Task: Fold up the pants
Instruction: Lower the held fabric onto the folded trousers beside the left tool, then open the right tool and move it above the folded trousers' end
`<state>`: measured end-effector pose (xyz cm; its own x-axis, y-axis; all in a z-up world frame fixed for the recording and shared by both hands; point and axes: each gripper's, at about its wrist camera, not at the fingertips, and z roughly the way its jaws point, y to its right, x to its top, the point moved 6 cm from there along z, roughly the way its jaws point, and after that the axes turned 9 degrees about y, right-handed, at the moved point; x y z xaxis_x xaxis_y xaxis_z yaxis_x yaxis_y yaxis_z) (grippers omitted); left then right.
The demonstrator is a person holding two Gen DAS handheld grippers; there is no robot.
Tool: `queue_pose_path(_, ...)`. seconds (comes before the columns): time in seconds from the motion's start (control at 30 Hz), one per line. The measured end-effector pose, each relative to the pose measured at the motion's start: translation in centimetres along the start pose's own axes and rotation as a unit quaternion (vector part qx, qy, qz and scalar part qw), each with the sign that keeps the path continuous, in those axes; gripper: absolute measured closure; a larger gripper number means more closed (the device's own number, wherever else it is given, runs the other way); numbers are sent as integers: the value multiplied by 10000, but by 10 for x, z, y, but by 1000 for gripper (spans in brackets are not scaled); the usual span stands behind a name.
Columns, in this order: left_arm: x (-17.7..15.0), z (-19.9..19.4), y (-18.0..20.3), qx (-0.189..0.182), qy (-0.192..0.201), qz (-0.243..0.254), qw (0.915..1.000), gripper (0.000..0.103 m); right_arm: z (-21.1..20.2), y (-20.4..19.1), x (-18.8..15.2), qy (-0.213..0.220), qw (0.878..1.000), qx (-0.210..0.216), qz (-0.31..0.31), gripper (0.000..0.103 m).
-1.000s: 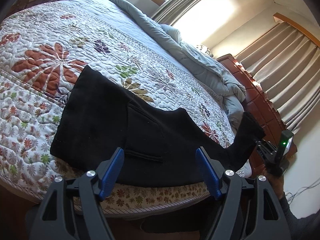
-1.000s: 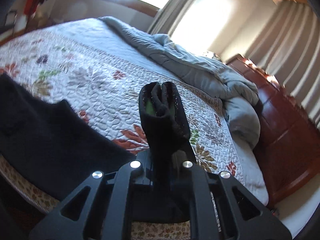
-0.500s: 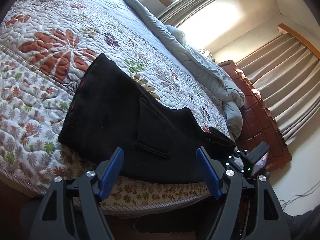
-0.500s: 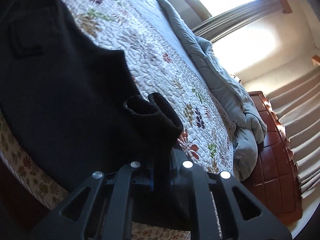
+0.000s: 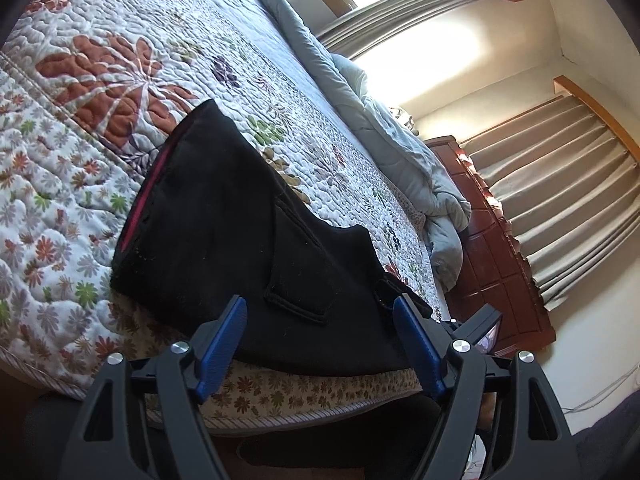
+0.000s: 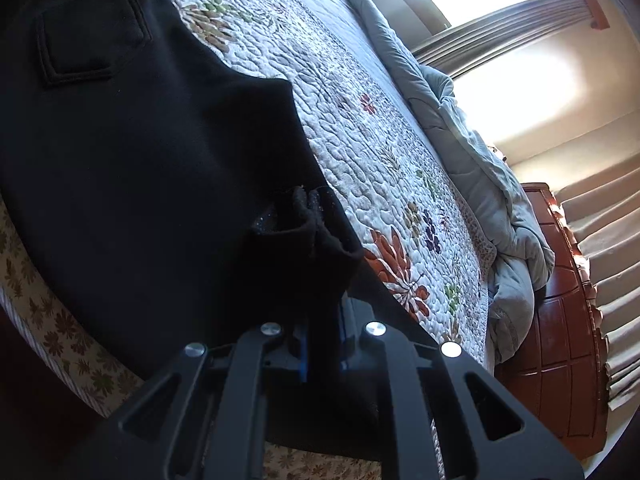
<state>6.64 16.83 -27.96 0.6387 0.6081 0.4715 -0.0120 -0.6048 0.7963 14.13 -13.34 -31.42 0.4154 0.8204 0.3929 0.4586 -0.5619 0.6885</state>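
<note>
Black pants (image 5: 240, 232) lie on the floral quilt near the bed's front edge, waistband with a red lining to the left, back pocket (image 5: 296, 280) facing up. My left gripper (image 5: 320, 340) is open and empty, hovering just in front of the pants at the bed edge. My right gripper (image 6: 322, 336) is shut on the bunched leg end of the pants (image 6: 308, 224), held low over the pants body (image 6: 140, 160). The right gripper also shows in the left wrist view (image 5: 476, 332), at the right end of the pants.
The quilted bedspread (image 5: 100, 60) covers the bed. A grey duvet (image 5: 400, 140) is bunched along the far side. A red-brown wooden dresser (image 5: 492, 248) and beige curtains (image 5: 560, 184) stand to the right. The bed's front edge (image 5: 280, 396) runs under my left gripper.
My right gripper has carried the leg end down and leftward, from raised above the bed to low over the pants body. My left gripper stayed open and shifted slightly closer.
</note>
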Motion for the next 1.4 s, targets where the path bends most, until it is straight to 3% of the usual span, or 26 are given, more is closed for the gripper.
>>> queue_pose_path(0.27,1,-1,-2,-5,33,-90,10000,27,4,-27,-10,-85,9995,59,-288,89)
queue_pose_path(0.33,0,-2,-2,-14,39,-85,10000,27,4,-32,-12,-82,9992,93,-379,81)
queue_pose_path(0.4,-1,-2,-3,8,46,-91,9999,26,-4,-38,-14,-6,9986,75,-533,66)
queue_pose_path(0.5,-2,-3,-2,17,46,-77,10000,26,-24,-37,-9,210,9984,134,-512,50)
queue_pose_path(0.57,-3,-4,-2,14,47,-81,10000,25,-40,-34,-6,286,9984,372,-328,50)
queue_pose_path(0.67,-5,-5,-2,13,39,-68,10000,24,-57,-16,-4,271,9934,995,503,50)
queue_pose_path(0.73,-7,-6,-2,14,44,-72,10000,24,-57,11,-8,129,9808,1343,1408,50)
queue_pose_path(0.8,-7,-7,-2,-1,70,-96,9999,23,-44,38,-19,-109,9517,1806,2481,50)
queue_pose_path(0.83,-6,-7,-2,-8,75,-109,9999,23,-32,50,-27,-273,9241,2153,3146,52)
queue_pose_path(0.9,-6,-6,-2,-18,76,-130,9999,23,-14,61,-36,-457,8890,2447,3844,78)
queue_pose_path(0.93,-6,-6,-2,-19,78,-130,9999,22,-5,66,-40,-536,8800,2452,4032,82)
queue_pose_path(1.0,-6,-5,-2,-10,68,-132,9999,22,12,66,-43,-642,8791,2347,4098,82)
queue_pose_path(1.1,-5,-2,-5,14,42,-194,9998,22,22,37,-41,-960,8700,2820,3929,82)
queue_pose_path(1.13,-4,-2,-6,23,39,-209,9998,22,20,28,-39,-972,8770,2854,3741,82)
queue_pose_path(1.17,-5,-1,-6,35,35,-214,9998,22,15,21,-35,-893,8947,2732,3418,82)
queue_pose_path(1.2,-5,0,-7,40,18,-219,9998,22,13,20,-33,-855,8988,2724,3326,85)
queue_pose_path(1.23,-5,1,-8,44,-1,-223,9997,22,12,21,-32,-852,8954,2803,3353,87)
queue_pose_path(1.3,-6,4,-9,81,-51,-218,9997,22,13,38,-32,-786,8756,3055,3658,87)
queue_pose_path(1.4,-6,7,-9,142,-88,-200,9997,22,19,69,-24,-547,8671,2947,3978,83)
